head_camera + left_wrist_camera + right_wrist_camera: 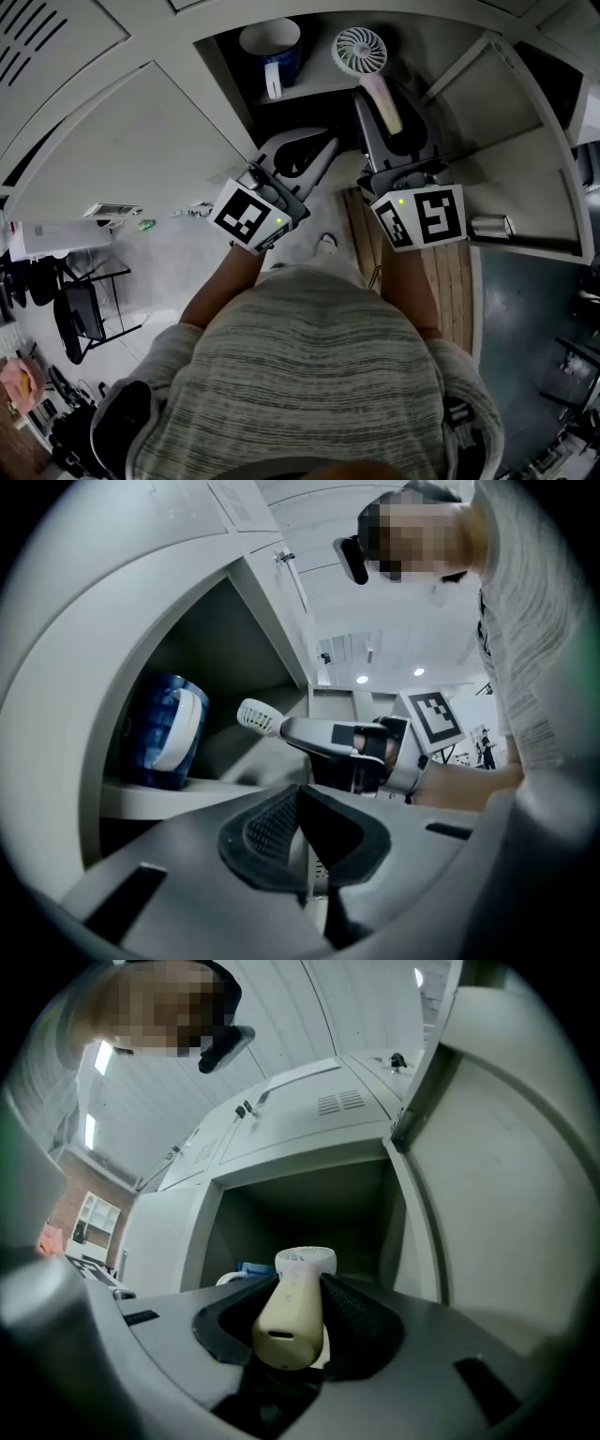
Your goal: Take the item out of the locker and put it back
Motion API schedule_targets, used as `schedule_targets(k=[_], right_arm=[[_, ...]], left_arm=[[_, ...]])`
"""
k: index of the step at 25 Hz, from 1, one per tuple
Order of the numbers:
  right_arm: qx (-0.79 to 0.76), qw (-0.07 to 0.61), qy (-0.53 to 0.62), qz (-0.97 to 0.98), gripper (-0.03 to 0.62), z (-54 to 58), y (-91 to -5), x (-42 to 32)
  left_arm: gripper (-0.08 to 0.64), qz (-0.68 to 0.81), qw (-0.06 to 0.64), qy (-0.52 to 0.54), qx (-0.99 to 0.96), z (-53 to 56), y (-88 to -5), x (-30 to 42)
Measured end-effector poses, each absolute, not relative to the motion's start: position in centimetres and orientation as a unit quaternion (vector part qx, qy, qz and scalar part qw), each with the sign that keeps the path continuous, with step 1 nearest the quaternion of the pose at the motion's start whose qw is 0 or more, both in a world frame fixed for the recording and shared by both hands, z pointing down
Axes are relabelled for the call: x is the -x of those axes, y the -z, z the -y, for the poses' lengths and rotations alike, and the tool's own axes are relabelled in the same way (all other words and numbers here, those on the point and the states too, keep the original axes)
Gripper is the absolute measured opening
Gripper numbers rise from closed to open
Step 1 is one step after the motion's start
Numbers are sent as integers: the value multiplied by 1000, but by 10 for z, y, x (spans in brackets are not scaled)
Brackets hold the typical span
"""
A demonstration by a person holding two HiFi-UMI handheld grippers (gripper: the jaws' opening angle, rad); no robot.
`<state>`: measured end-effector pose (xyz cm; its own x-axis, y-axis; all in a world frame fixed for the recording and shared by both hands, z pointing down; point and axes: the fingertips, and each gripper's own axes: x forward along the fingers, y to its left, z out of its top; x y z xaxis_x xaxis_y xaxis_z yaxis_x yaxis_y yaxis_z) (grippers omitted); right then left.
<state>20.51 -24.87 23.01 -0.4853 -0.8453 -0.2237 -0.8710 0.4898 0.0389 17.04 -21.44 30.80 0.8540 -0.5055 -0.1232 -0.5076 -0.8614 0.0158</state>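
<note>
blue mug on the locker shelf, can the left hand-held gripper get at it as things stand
Probably yes: the locker stands open and nothing lies between the left hand-held gripper and the blue mug. Its jaws are shut and empty, though, so they would have to open first.

No word, number or brand can be read anywhere. The cube (pixel 248 216) on the left tool (pixel 323 142) and the cube (pixel 422 217) on the right tool (pixel 386 108) bear only black-and-white square markers, which are patterns and not letters. A pale label (pixel 246 506) on a locker door (pixel 169 546) in the left gripper view carries print too small and blurred to make out.
</note>
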Motion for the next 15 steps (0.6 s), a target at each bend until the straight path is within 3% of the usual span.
schedule_targets(k=[15], right_arm=[[543, -19, -15, -840, 146, 310, -277, -200]], left_arm=[[8, -280, -2, -82, 956, 223, -310, -165]])
